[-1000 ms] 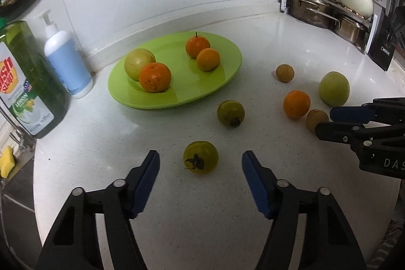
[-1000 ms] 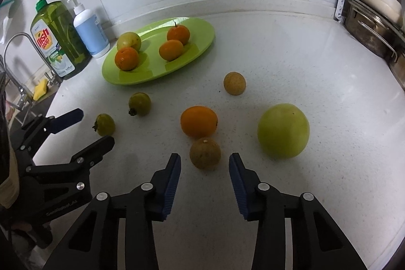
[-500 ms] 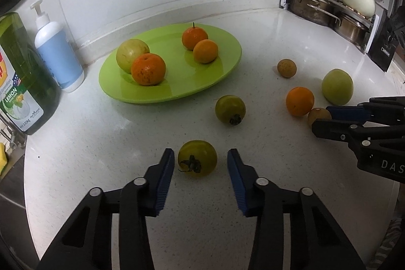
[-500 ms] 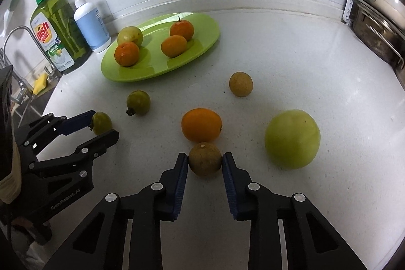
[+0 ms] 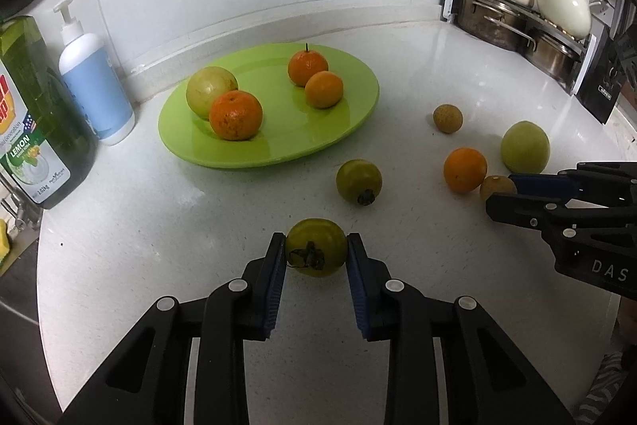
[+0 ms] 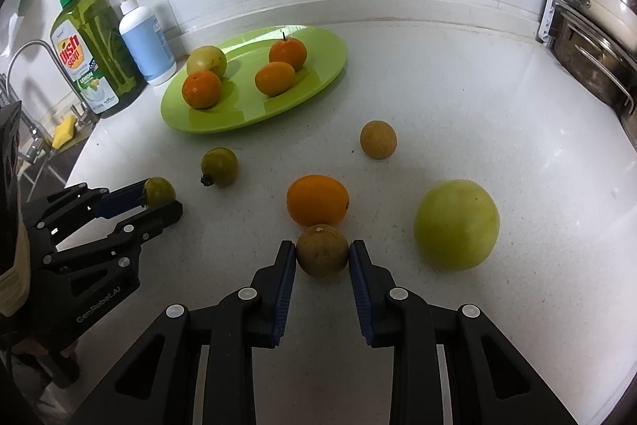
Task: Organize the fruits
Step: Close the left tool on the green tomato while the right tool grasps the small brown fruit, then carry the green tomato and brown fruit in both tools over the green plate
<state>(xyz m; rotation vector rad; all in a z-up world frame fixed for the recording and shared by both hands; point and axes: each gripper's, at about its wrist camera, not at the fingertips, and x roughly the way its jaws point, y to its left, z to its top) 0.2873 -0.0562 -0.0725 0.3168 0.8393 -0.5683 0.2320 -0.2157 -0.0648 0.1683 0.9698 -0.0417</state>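
Left hand-held gripper (image 5: 316, 251) clamps a green persimmon (image 5: 316, 247) on the counter (image 5: 159, 245); right hand-held gripper (image 6: 322, 257) clamps a brown fruit (image 6: 322, 249), an orange (image 6: 317, 200) just ahead.

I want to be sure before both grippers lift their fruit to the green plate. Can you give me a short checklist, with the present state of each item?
1. Left gripper closed on the green persimmon, pads against both sides: ok.
2. Right gripper closed on the small brown fruit, pads against both sides: ok.
3. Brown fruit free of its neighbours: not ok, the orange sits right behind it and seems to touch.
4. Free space on the green plate: ok, its near part is bare; four fruits lie further back.
5. Way from each fruit to the plate: cannot tell, a second persimmon lies between.
6. Both fruits on the countertop, not lifted yet: ok.
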